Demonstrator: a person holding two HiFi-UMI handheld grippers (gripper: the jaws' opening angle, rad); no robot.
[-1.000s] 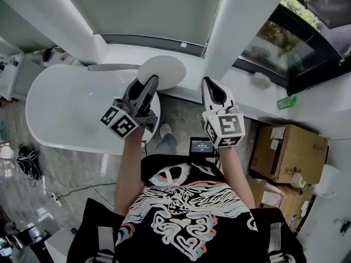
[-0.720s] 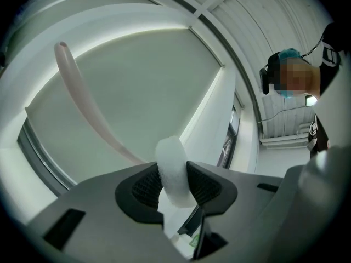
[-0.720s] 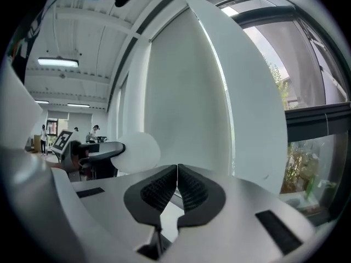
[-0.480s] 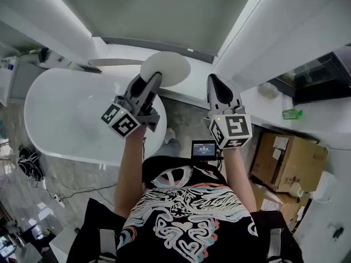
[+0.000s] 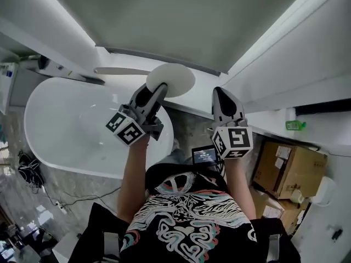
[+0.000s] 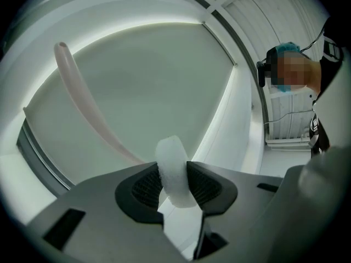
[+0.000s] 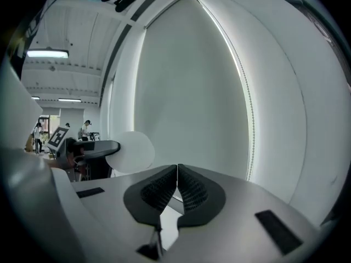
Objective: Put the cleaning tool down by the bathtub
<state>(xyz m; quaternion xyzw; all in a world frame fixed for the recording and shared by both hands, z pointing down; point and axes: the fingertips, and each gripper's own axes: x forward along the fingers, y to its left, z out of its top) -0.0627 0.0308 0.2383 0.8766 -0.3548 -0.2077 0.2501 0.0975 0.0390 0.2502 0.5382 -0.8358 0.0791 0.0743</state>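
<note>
The cleaning tool is a round white pad (image 5: pixel 171 80) on a long pale handle (image 5: pixel 118 70). My left gripper (image 5: pixel 156 87) is shut on the pad's edge and holds it above the right end of the white oval bathtub (image 5: pixel 82 166). In the left gripper view the pad (image 6: pixel 174 169) is pinched edge-on between the jaws, and the handle (image 6: pixel 88 108) curves away up and to the left. My right gripper (image 5: pixel 219 91) is shut with nothing in it, level with the left one and apart from the tool. In the right gripper view the pad (image 7: pixel 130 151) shows to the left.
A white ledge runs behind the tub under a grey-green wall panel. Cardboard boxes (image 5: pixel 285 166) and a green bottle (image 5: pixel 295 125) are at the right. Cables (image 5: pixel 27 171) lie on the marble floor left of the tub. A small screen (image 5: pixel 204 155) hangs at the person's waist.
The view has swung so the window at the right is gone. Both grippers have edged forward and right, the pad still held in the left one over the tub's end.
</note>
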